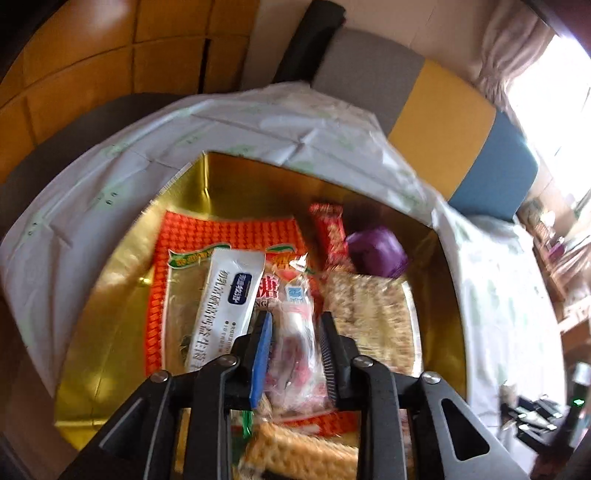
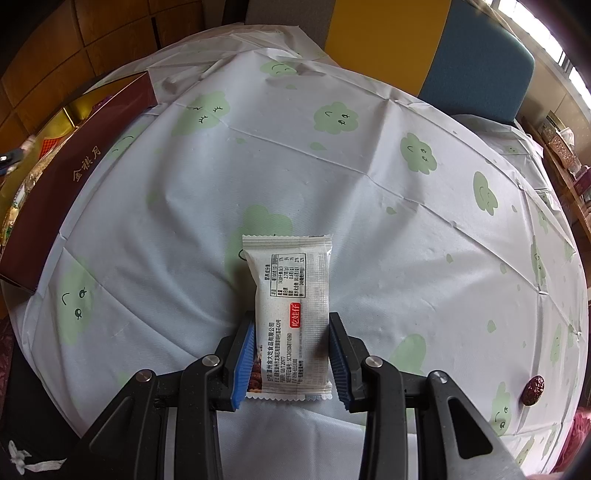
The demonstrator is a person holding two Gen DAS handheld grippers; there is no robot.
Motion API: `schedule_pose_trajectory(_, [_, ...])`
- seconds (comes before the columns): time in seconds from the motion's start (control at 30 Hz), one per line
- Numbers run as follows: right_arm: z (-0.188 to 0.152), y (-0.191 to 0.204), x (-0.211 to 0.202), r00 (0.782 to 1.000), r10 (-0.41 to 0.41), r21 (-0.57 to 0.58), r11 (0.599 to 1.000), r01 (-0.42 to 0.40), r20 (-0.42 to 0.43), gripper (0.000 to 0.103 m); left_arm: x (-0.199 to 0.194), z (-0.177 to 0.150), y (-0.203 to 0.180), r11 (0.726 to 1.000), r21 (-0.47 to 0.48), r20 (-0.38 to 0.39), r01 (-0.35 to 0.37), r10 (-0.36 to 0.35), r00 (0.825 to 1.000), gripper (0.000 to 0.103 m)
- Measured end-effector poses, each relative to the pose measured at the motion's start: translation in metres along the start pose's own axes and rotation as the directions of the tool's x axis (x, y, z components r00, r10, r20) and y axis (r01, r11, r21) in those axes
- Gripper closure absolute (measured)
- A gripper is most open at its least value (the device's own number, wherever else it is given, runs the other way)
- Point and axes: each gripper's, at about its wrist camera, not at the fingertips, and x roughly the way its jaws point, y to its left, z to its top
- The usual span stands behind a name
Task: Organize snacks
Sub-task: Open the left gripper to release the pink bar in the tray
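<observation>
My left gripper [image 1: 295, 317] points down into a gold-lined box [image 1: 110, 314]. A clear-wrapped snack with pink-red filling [image 1: 295, 343] sits between its pads and touches both. Under it lie an orange-red pack [image 1: 229, 229], a white stick pack [image 1: 229, 295], a red bar [image 1: 328, 232], a purple sweet [image 1: 376, 251], a cracker pack [image 1: 369, 306] and biscuits [image 1: 295, 454]. My right gripper [image 2: 291, 317] is shut on the long sides of a white snack packet [image 2: 291, 280], printed back up, over the tablecloth [image 2: 369, 184].
In the right wrist view the box's dark red outer wall [image 2: 74, 177] runs along the left. A loose red date [image 2: 533, 389] lies at the right on the cloth. Yellow [image 2: 388, 29] and blue [image 2: 476, 62] chair backs stand beyond the far table edge.
</observation>
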Motion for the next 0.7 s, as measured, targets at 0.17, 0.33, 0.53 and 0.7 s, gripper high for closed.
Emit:
schedule_pose_trajectory(0.17, [0.000,0.000,0.000,1.000,-0.001,-0.001,1.000,0.001,0.000,0.065,0.005,-0.010,0.005,1.000,-0.008,-0.021,-0.012,0.012,1.000,0.073])
schedule_pose_trajectory(0.33, [0.000,0.003,0.000,1.000,-0.011,-0.009,1.000,0.011,0.000,0.065,-0.009,-0.022,0.007,0.999,0.003,0.005,-0.046,0.046,0.999,0.073])
schedule_pose_trajectory(0.53, [0.000,0.005,-0.001,1.000,-0.017,-0.015,1.000,0.017,0.002,0.065,-0.036,-0.035,0.011,0.998,-0.005,0.055,-0.063,0.063,0.996,0.073])
schedule_pose_trajectory(0.7, [-0.001,0.007,-0.002,1.000,-0.023,-0.023,0.999,0.023,0.003,0.065,-0.047,-0.051,0.009,0.997,0.031,0.051,-0.072,0.070,0.996,0.077])
